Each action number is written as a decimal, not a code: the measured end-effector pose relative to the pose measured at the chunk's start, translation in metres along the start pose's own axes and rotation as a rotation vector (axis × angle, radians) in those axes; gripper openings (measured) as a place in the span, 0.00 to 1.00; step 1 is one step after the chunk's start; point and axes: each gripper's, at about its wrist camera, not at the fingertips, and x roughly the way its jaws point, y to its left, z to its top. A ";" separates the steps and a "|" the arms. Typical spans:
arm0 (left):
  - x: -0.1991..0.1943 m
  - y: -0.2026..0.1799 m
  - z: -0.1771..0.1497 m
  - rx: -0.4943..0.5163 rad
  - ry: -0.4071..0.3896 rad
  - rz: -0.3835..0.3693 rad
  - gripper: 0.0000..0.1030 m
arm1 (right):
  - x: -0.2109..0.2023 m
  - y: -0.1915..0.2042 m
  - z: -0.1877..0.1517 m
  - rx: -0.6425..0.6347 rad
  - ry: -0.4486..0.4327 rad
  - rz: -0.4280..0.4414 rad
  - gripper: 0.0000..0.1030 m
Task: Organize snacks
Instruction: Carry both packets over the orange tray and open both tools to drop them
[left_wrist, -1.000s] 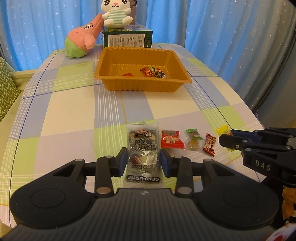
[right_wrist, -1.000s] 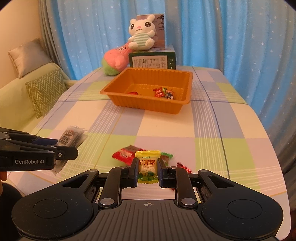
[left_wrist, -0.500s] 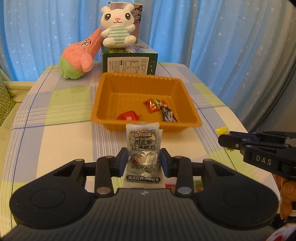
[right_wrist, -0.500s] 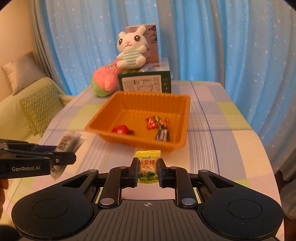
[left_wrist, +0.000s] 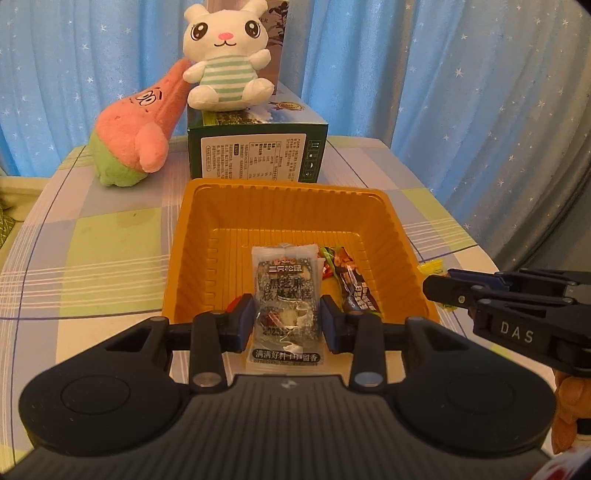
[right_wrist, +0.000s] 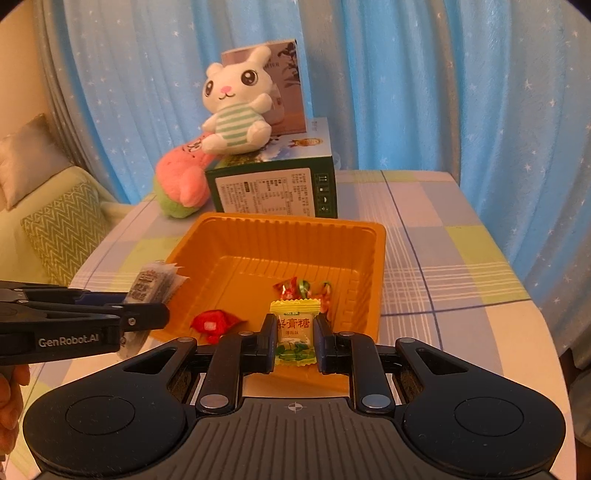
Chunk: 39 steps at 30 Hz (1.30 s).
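With your left gripper (left_wrist: 287, 320) clamped on the black sesame cake packet (left_wrist: 285, 295) and your right gripper (right_wrist: 295, 339) pinching the yellow candy (right_wrist: 294, 332), carry both past the orange tray's (right_wrist: 291, 229) near rim, then release.

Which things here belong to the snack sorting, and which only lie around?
Belong to the job:
- orange tray
- grey snack packet in the left gripper
- yellow candy in the right gripper
- wrapped candies in the tray

Only lying around:
- white bunny plush
- pink plush
- green box
- cushion
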 end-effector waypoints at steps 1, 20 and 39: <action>0.006 0.001 0.002 -0.006 0.005 -0.003 0.33 | 0.005 -0.001 0.002 0.002 0.004 0.003 0.20; 0.063 -0.002 0.017 -0.053 0.007 -0.054 0.39 | 0.040 -0.022 0.011 0.039 0.022 -0.017 0.20; 0.015 0.024 0.001 -0.087 -0.045 -0.017 0.53 | 0.047 -0.014 0.022 0.079 0.002 0.071 0.21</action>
